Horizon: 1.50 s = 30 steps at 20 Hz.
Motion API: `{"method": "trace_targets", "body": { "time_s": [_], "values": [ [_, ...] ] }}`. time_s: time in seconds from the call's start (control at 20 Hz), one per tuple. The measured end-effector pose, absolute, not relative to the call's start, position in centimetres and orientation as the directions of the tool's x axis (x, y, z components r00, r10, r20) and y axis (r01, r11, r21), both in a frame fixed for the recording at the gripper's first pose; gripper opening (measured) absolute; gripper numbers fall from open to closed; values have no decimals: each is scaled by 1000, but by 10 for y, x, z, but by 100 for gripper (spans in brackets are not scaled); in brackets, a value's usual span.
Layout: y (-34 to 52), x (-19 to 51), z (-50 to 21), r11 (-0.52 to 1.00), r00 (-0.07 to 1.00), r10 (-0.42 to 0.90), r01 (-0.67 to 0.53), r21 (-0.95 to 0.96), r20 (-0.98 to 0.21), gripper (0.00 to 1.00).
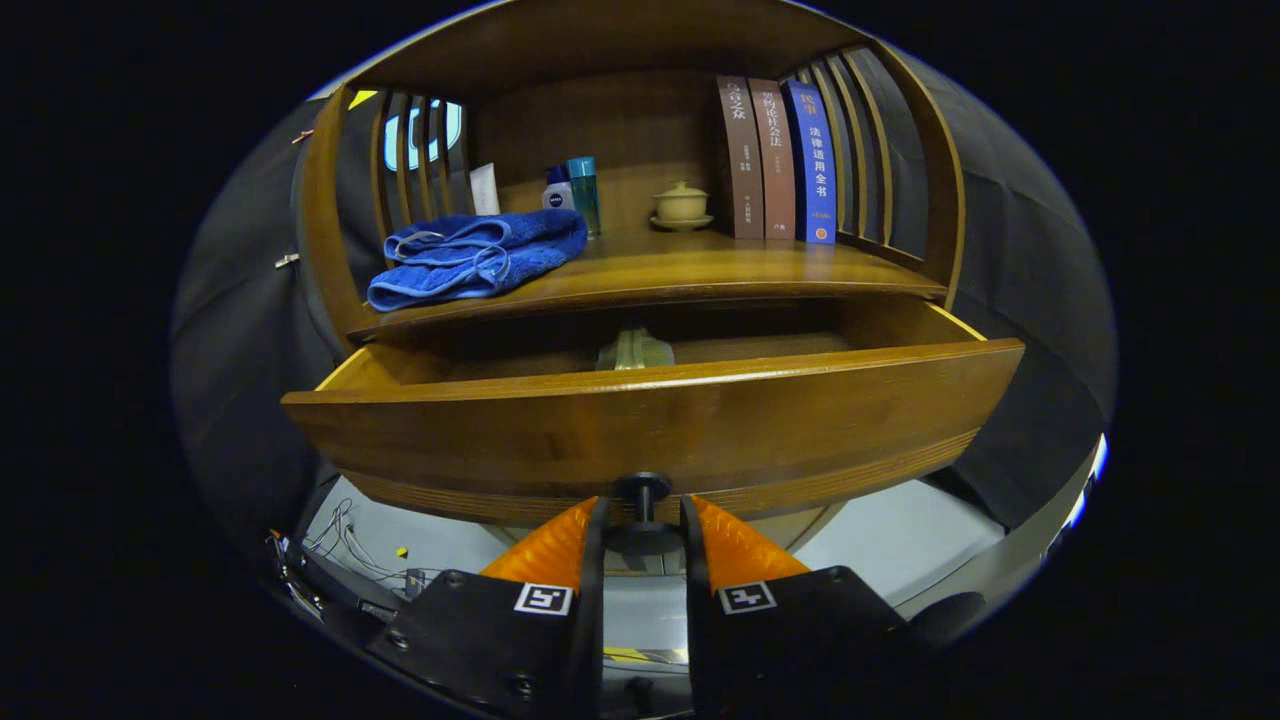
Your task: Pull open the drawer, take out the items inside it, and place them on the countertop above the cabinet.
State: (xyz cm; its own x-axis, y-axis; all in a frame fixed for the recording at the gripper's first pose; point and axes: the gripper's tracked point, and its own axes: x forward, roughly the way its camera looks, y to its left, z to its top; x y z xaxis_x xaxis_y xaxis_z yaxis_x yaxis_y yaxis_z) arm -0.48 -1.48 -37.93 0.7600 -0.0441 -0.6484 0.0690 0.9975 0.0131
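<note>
Between my two fingers, in the gripper view, I am pinching the dark knob (643, 515) of the drawer (650, 425); my gripper (643, 530) is pressed in on the knob from both sides, at the foot of the drawer front. I am finding the drawer standing well out from the cabinet (930, 180), so I am judging the pulling step as done or nearly so. Inside it, just beyond the front panel, a pale greenish item (634, 352) is showing its top; I cannot tell what it is, nor whether anything else is lying with it.

I am noting the countertop (700, 268) above the drawer as partly taken: a folded blue towel (477, 257), a white tube (485, 190), two small bottles (573, 190), a lidded cup on a saucer (681, 206) and three upright books (778, 160). Bare wood is lying in front of the cup and books.

My judgement on the next move: letting go of the knob, lifting over the front panel, and reaching down for the pale item.

Writing: the book spines are carrying Chinese titles and one bottle is bearing a small label; I am not reading these off.
</note>
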Motion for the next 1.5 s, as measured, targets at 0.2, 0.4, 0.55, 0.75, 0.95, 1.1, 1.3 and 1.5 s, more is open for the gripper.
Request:
{"method": "trace_targets", "body": {
  "time_s": [0.2,0.4,0.55,0.75,0.95,1.1,1.3,1.5],
  "values": [
    [-16,-30,-375,997,747,-42,79,27,-664,38],
    [-15,-48,-373,995,738,-46,90,30,-674,38],
    [-13,-61,-373,995,723,-48,95,30,-690,38],
    [-13,-78,-376,993,702,-46,112,45,-711,38],
    [-13,-80,-377,994,697,-47,104,36,-716,38],
    [-14,-80,-376,995,693,-48,97,26,-719,40],
    [-15,-87,-376,995,690,-61,101,12,-721,60],
    [-22,-97,-365,990,689,-81,141,24,-720,97]
  ]
}}
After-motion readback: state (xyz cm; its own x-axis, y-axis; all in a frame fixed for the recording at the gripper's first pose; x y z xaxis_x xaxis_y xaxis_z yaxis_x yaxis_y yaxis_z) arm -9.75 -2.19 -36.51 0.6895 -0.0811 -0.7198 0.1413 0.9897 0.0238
